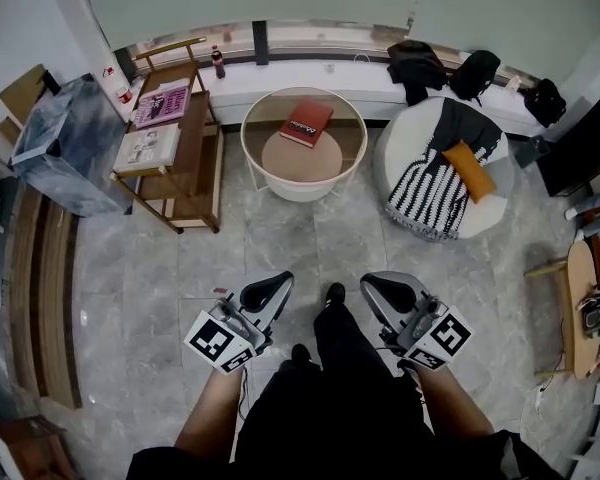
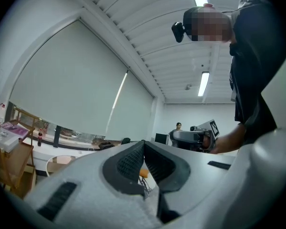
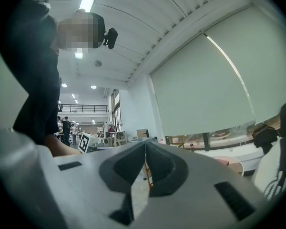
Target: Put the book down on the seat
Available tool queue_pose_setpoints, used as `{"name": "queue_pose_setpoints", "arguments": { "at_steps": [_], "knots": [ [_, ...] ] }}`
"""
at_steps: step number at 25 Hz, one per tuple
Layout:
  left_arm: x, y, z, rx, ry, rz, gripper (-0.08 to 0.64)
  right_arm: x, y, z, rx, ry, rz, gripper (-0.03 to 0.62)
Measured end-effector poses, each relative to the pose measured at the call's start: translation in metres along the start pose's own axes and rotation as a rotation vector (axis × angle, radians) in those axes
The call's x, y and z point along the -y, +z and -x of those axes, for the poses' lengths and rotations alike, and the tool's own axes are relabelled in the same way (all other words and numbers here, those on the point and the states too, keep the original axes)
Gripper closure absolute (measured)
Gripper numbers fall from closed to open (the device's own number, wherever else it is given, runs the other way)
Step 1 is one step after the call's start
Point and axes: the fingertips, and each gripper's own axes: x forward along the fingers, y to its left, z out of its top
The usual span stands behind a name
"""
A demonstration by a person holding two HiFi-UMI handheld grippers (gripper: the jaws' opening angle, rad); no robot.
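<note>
Left gripper and right gripper both closed, empty; red book, title unreadable, on round table.

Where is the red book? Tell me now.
In the head view the red book lies at top centre on the round table, between the wooden shelf on its left and the white seat on its right.

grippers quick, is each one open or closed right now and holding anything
Left gripper: closed, tongs together, holding nothing.
Right gripper: closed, tongs together, holding nothing.
</note>
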Motion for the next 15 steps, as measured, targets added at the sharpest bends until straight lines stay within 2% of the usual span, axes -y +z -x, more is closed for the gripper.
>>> {"name": "queue_pose_setpoints", "arguments": {
  "at_steps": [4, 9, 15],
  "knots": [
    [-0.022, -0.001, -0.013, -0.028, 0.019, 0.043, 0.538, 0.025, -0.007, -0.022, -0.003, 0.040, -0.015, 0.565],
    [-0.061, 0.001, -0.041, -0.065, 0.046, 0.057, 0.538, 0.072, -0.002, -0.060, -0.004, 0.084, -0.041, 0.565],
    [-0.109, 0.019, -0.103, -0.068, 0.055, 0.070, 0.538, 0.134, 0.005, -0.097, -0.023, 0.162, -0.083, 0.565]
  ]
}}
